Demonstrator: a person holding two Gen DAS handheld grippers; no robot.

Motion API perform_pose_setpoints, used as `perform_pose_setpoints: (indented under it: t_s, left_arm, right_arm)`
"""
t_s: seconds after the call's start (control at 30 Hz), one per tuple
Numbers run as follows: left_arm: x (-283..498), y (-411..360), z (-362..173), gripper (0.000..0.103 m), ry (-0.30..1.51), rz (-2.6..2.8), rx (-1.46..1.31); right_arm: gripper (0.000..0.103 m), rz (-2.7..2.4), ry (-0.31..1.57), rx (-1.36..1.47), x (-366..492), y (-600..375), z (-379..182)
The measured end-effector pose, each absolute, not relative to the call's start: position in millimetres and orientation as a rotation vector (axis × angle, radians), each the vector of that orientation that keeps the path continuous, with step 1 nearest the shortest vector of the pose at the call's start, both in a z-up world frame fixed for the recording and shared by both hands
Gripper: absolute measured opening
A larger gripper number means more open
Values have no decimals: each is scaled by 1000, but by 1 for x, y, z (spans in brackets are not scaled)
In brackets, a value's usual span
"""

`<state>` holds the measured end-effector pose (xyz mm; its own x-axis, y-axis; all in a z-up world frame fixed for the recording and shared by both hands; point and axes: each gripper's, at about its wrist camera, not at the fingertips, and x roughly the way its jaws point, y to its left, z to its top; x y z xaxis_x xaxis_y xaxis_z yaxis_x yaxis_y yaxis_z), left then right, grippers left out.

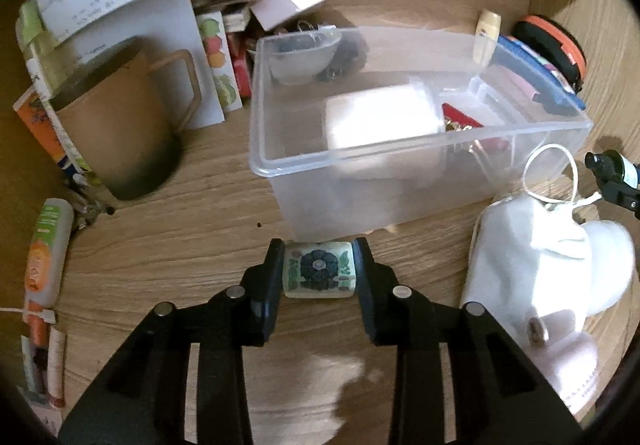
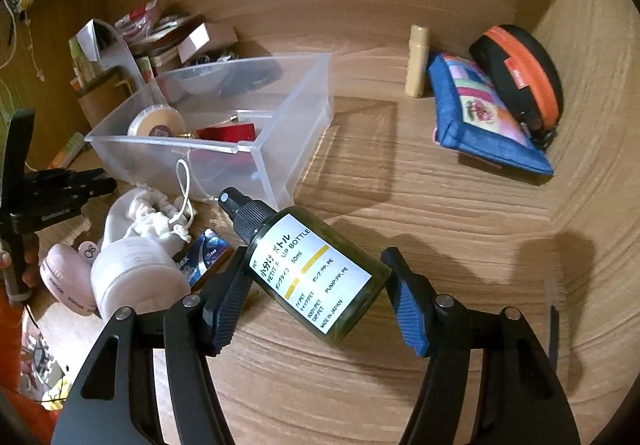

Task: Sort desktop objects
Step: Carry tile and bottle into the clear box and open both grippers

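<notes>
Left hand-held gripper (image 1: pixel 319 274) clamps a floral tile (image 1: pixel 319 275); right hand-held gripper (image 2: pixel 316 289) (jaws apart) straddles a spray bottle (image 2: pixel 316 273).

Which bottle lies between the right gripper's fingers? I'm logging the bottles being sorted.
The dark green spray bottle with the white printed label and black pump top, lying tilted between the open right hand-held gripper fingers. The small cream bottle stands upright far back.

Tape roll (image 1: pixel 380 121) blurred thru bin wall (image 1: pixel 400 181).
</notes>
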<state>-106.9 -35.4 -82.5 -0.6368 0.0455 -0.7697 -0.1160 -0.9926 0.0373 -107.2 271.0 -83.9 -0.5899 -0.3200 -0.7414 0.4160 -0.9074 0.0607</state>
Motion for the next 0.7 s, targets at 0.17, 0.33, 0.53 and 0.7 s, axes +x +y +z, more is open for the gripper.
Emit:
perform_pose_setpoints:
  t_s: [0.17,0.33,0.53,0.7]
  left_arm:
    - [-94,-46,-65,33,92,2788,-1240]
    - [-81,-55,-44,33,67,2830,-1170]
    - [-74,-60,-17,33,64,2850,-1079]
    - [-76,-60,4,33,50,2853,-1022]
  right_arm:
    - [62,-2488,119,1084,-100,276,-69]
    - [62,-2501,115,1016,-92,271,-50]
    - [62,-2503,104,931,-86,264,-27]
    - [62,-2492,93,873,-88,257,-11]
